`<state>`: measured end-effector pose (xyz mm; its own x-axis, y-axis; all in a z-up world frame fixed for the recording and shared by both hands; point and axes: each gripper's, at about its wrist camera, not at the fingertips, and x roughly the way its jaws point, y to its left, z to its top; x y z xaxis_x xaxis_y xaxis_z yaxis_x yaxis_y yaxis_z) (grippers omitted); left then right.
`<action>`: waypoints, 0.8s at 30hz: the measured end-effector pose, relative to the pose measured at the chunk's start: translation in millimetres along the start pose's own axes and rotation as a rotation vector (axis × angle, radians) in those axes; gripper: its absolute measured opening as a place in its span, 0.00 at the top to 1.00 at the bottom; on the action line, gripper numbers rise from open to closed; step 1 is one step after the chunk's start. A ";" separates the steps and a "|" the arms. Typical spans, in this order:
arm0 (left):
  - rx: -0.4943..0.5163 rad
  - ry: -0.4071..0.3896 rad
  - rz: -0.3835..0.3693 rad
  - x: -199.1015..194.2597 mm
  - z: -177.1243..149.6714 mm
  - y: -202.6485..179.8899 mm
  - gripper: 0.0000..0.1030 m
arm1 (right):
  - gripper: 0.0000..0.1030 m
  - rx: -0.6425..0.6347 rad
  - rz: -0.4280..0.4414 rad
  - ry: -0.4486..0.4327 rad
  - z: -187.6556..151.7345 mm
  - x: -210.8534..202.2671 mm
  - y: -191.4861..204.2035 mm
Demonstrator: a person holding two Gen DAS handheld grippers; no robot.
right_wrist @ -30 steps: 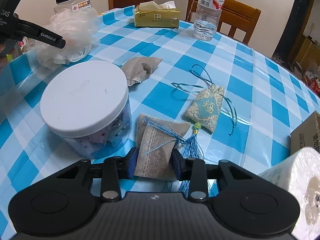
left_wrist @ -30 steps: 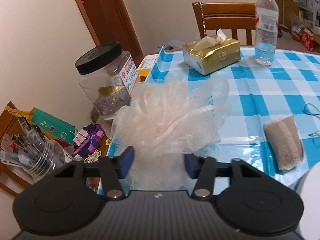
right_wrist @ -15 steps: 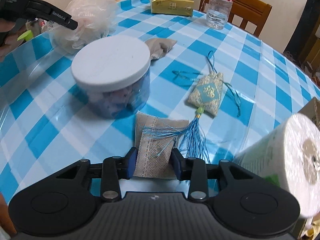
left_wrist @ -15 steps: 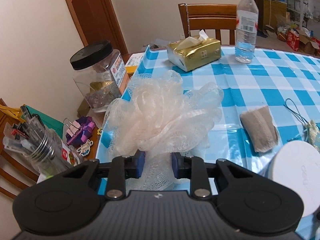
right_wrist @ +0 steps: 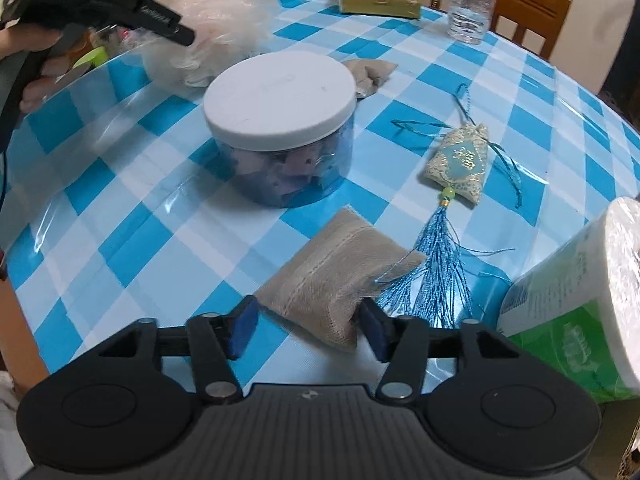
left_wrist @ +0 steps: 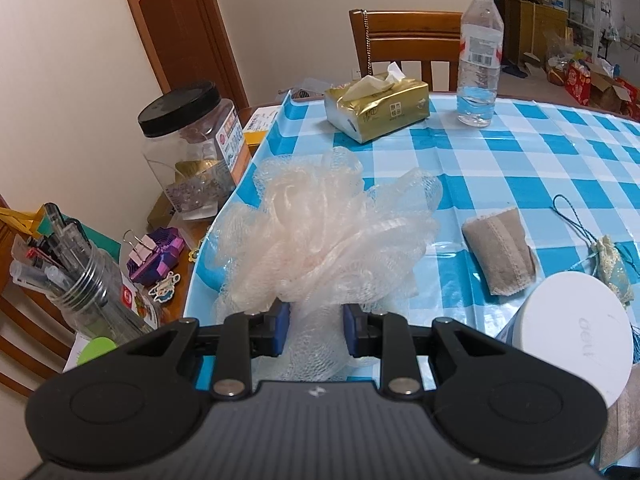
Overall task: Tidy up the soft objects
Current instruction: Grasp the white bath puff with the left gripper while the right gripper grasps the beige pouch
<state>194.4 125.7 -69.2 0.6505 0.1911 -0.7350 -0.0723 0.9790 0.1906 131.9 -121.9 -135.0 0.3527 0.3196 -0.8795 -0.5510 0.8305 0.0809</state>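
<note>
While the left tongs [left_wrist: 313,334] pinch the mesh bath pouf [left_wrist: 324,236] beyond the white-lidded jar [right_wrist: 280,128], apparently to move it, the right tongs [right_wrist: 308,330] stand apart around a burlap pouch [right_wrist: 332,280] before the jar.

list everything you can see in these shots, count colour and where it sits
mesh bath pouf: 1, pale peach, near the table's left edge
burlap pouches: 2, beige, one between the right gripper's fingers, the other beyond the white-lidded jar
embroidered sachet: 1, blue and gold with tassel, right of that jar
white-lidded jar: 1, clear, table centre
tissue pack: 1, gold, far side
water bottle: 1, clear, far side
paper roll: 1, white in green wrap, near right
black-lidded jar: 1, clear, left of the tablecloth
pen jar: 1, clear, left
tablecloth: 1, blue-white check
left gripper: 1, black, closed on the pouf
right gripper: 1, black, open
</note>
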 end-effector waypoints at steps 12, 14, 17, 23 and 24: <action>-0.004 0.002 0.003 1.3 0.9 -0.1 0.75 | 0.16 0.104 0.036 -0.048 21.9 18.5 -12.4; -0.005 0.002 0.002 1.3 0.9 0.0 0.75 | 0.14 0.096 0.039 -0.049 24.4 21.2 -11.6; -0.006 0.001 0.003 1.9 1.0 0.3 0.75 | 0.14 0.062 0.084 -0.045 24.4 19.8 -9.0; -0.009 0.000 0.002 2.0 1.4 1.4 0.75 | 0.15 -0.017 0.090 -0.041 21.5 17.6 5.7; -0.010 -0.001 0.002 2.2 1.6 1.5 0.75 | 0.15 -0.018 0.087 -0.042 22.2 18.1 7.7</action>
<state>196.9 127.5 -69.4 0.6509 0.1934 -0.7342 -0.0813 0.9792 0.1859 150.8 -99.6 -139.9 0.3337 0.4096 -0.8490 -0.5946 0.7903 0.1476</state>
